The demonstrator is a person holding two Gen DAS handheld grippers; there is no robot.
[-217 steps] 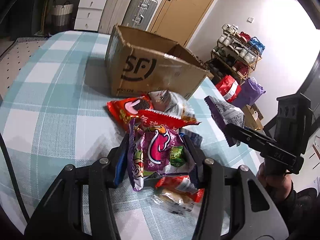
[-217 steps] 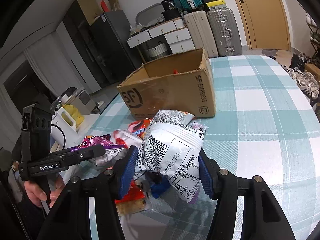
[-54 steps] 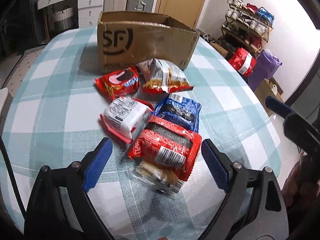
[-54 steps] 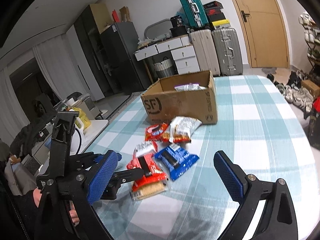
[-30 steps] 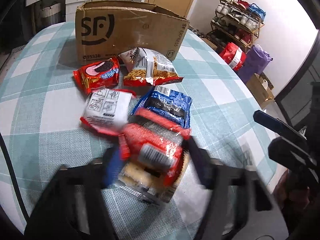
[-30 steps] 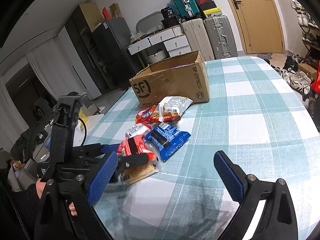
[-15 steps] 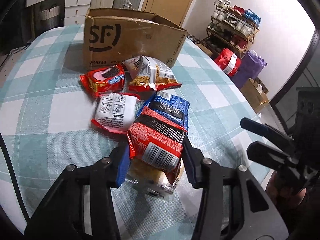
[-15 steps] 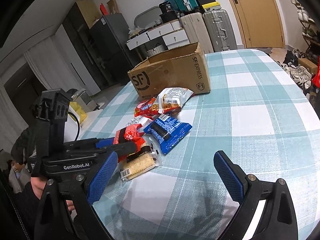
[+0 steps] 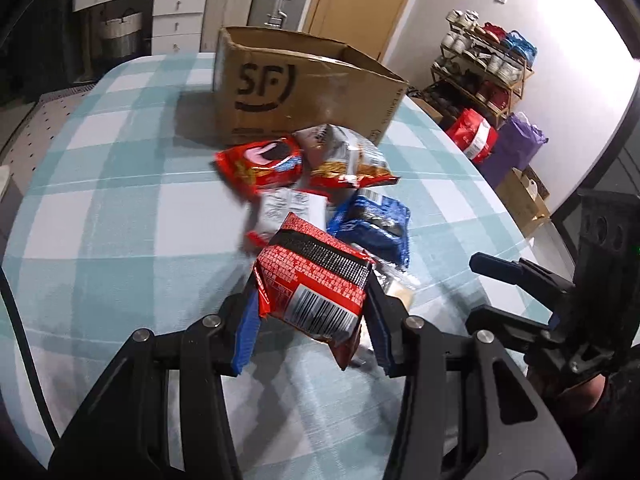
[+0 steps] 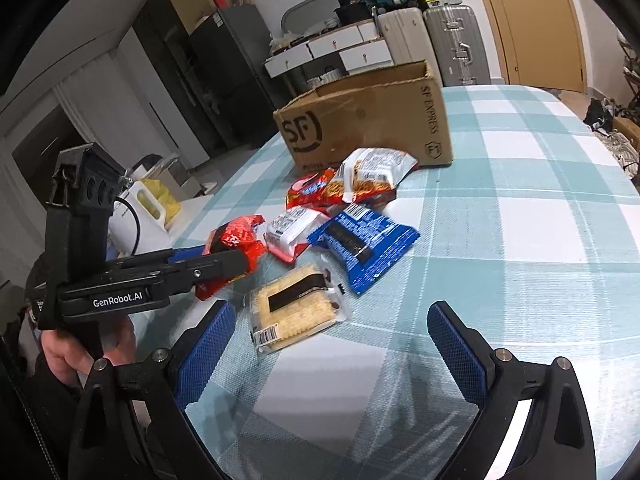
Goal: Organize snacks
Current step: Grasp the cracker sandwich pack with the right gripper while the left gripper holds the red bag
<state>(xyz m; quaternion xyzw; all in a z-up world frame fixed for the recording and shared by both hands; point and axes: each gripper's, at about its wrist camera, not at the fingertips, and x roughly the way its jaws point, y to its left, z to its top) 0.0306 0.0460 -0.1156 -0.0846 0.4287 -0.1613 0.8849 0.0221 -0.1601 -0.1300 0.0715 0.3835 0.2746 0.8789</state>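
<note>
A red packet (image 9: 316,284) is being gripped by the left tongs (image 9: 310,312), pinched between the two blue pads with its barcode end toward the camera. In the right wrist view the same packet (image 10: 236,242) is being held clear of the bench (image 10: 520,240), with nothing touching it from below.

The right tongs (image 10: 332,354) are being held released, the blue pads standing wide apart with nothing between them. A clear-wrapped cracker pack (image 10: 296,308) is lying flat on the bench just ahead of them, nearer the left pad.

Beyond the cracker pack, a blue packet (image 10: 362,242) and a white packet (image 10: 294,226) are lying side by side; the white one is just beside the held red packet. Farther on, a red cookie bag (image 9: 260,166) and a noodle bag (image 9: 350,158) are resting touching each other, just in front of a cardboard box (image 9: 304,90). The box is standing open-topped near the far edge of the checked bench, well apart from both tongs.

A shoe rack (image 9: 484,68) and suitcases (image 10: 436,46) are being seen in the room behind.
</note>
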